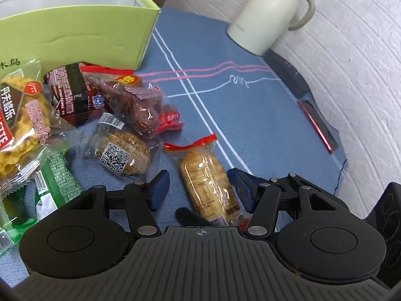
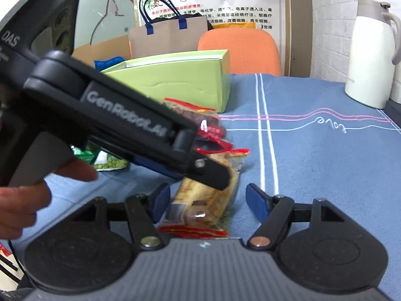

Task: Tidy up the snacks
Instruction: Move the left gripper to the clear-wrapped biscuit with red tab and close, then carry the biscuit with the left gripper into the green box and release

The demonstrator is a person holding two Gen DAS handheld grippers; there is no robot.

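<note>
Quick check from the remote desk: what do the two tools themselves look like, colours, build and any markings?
Both match: left tool and right tool have black linkage arms with silver pivot pins, blue finger pads and a ribbed grey base. Seen side-on, the left tool's body reads GenRobot.AI in grey, plus DAS. A bare hand grips it; no sleeve shows.

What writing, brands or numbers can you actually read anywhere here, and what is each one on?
"GenRobot.AI": side of the left claw, seen from the right wrist view.
"DAS": that claw's black handle body.
"love": stitched on the blue tablecloth.
"木鸟": green box.
"丹夫格乐": yellow crisps packet.
Poster: big heading only partly legible; small lines blurred.
Biscuit packet, QR-code snack, white jug: print too small.
</note>
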